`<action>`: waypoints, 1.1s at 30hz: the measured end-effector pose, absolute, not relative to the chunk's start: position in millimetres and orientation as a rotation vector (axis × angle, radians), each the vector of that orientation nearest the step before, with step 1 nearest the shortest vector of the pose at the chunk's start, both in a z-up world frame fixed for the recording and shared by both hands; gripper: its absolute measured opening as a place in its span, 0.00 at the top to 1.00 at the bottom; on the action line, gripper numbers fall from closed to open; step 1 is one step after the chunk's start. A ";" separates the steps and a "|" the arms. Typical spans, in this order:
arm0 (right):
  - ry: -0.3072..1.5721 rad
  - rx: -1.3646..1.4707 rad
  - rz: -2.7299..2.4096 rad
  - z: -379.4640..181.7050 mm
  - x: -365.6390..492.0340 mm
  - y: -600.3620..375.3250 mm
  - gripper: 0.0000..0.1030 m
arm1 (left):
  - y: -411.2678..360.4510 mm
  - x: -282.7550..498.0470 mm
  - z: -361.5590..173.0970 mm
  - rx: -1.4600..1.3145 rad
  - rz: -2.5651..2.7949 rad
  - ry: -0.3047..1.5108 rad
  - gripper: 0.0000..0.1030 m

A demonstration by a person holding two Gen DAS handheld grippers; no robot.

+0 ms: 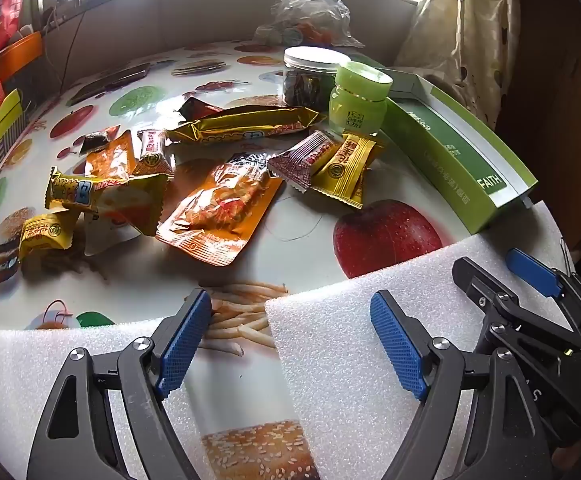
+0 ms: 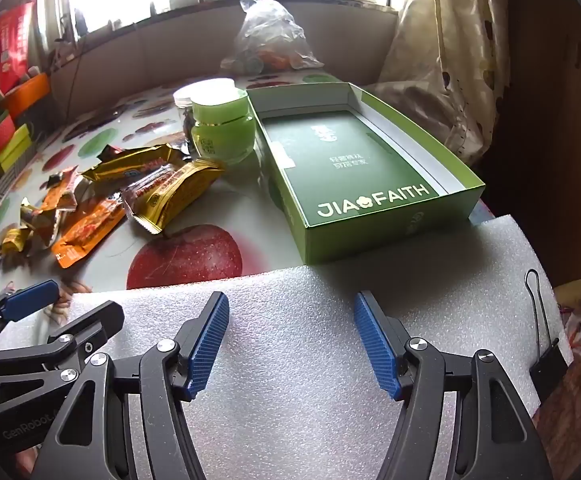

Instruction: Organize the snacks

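Scattered snack packets (image 1: 194,184) lie in a loose heap on the fruit-print table (image 1: 150,280), left of the open green box (image 2: 370,184). Left gripper (image 1: 290,340) and right gripper (image 2: 290,344) hover over white foam sheets (image 2: 310,380), fingers spread, holding nothing.

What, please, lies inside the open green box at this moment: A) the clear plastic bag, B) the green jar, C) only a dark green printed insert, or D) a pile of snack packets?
C: in the right wrist view the green box holds only its dark green insert, while the snack packets and the green jar sit on the table beside it.
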State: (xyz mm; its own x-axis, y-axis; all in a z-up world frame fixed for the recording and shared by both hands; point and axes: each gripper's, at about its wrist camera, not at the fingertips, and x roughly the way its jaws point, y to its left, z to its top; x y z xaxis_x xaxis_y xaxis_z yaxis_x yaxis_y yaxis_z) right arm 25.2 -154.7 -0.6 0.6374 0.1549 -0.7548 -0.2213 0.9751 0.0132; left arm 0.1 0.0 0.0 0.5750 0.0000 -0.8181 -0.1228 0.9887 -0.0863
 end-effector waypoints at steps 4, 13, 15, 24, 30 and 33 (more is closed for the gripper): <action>0.852 -0.085 0.214 -0.5 25.1 -154.5 0.37 | 0.2 0.2 0.1 -0.139 0.072 0.956 0.20; 0.851 -0.084 0.216 -0.3 24.6 -154.7 0.37 | 1.0 -2.4 0.4 -0.145 0.086 0.950 0.20; 0.851 -0.083 0.216 -0.3 24.4 -154.9 0.37 | 1.8 -1.3 -4.2 -0.144 0.086 0.951 0.20; 0.851 -0.082 0.216 -0.1 24.1 -155.1 0.37 | 1.3 -0.5 -3.9 -0.143 0.087 0.954 0.20; 0.850 -0.082 0.215 0.0 23.9 -155.0 0.37 | 0.9 -0.2 -3.6 -0.142 0.088 0.955 0.20; 0.850 -0.082 0.215 -0.1 23.8 -155.0 0.37 | 0.7 0.0 -3.5 -0.142 0.089 0.955 0.20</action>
